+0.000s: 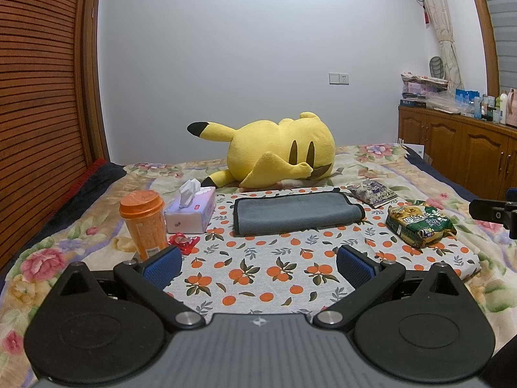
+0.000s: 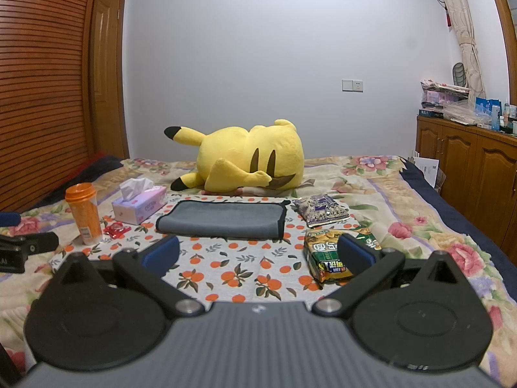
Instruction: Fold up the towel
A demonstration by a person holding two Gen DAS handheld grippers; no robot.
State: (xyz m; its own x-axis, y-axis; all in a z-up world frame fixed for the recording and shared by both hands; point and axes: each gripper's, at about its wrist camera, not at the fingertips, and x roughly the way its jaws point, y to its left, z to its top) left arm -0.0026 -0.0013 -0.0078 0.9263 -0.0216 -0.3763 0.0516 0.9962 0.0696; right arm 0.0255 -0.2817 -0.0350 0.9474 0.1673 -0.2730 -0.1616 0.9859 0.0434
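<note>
A grey towel with a dark edge lies folded flat on an orange-print cloth on the bed; it also shows in the right wrist view. My left gripper is open and empty, well short of the towel's near edge. My right gripper is open and empty, also short of the towel, with its right finger in front of a green snack bag. Each gripper's body shows at the edge of the other's view.
An orange cup, a tissue box and a red wrapper lie left of the towel. A purple packet and the green snack bag lie right. A yellow plush lies behind. A wooden cabinet stands at right.
</note>
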